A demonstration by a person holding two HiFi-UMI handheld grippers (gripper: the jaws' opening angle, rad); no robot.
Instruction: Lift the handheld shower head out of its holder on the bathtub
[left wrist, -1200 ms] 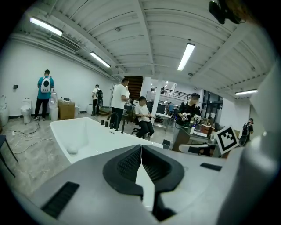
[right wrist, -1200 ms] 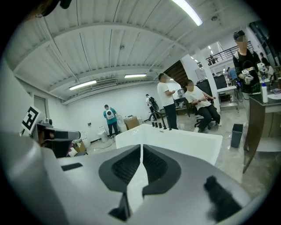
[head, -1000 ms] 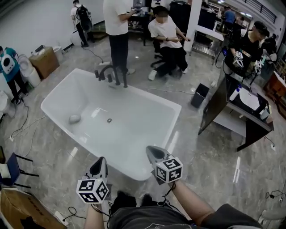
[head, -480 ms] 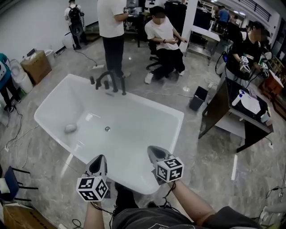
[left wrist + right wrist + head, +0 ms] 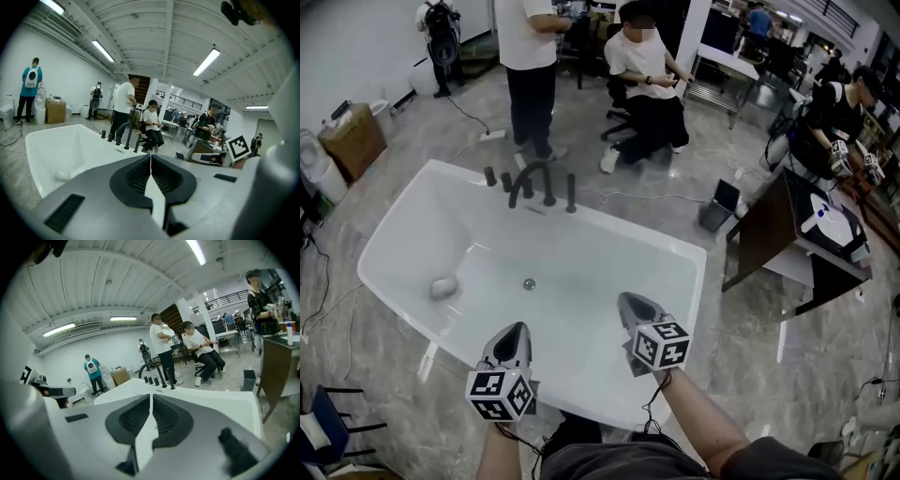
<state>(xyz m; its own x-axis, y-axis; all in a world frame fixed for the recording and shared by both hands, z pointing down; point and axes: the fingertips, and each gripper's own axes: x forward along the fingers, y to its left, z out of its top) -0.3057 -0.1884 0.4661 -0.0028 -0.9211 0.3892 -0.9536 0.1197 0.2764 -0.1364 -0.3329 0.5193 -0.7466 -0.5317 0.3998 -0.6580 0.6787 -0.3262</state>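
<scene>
Marble floor (image 5: pixel 759 366), white bathtub (image 5: pixel 619 226): left claw (image 5: pixel 514 331) and right claw (image 5: pixel 628 302), both pinched shut and empty, point toward the twelve-o'clock faucet set (image 5: pixel 532 183), their likely goal.

Grey marbled floor (image 5: pixel 741 328) carried everything. White bathtub (image 5: pixel 637 236) stood on it at frame centre, running upper left to lower right. Dark tap fittings (image 5: pixel 530 183) sat on the tub's far rim. Inside the tub, a pale lump (image 5: pixel 442 287) lay at the left, with the drain (image 5: pixel 528 283) near the middle. Also on the floor: a cardboard box (image 5: pixel 352 141) upper left, a black bin (image 5: pixel 715 206) right of the tub, just beside a dark desk (image 5: pixel 787 234), and a cable (image 5: pixel 637 195) behind the tub.
</scene>
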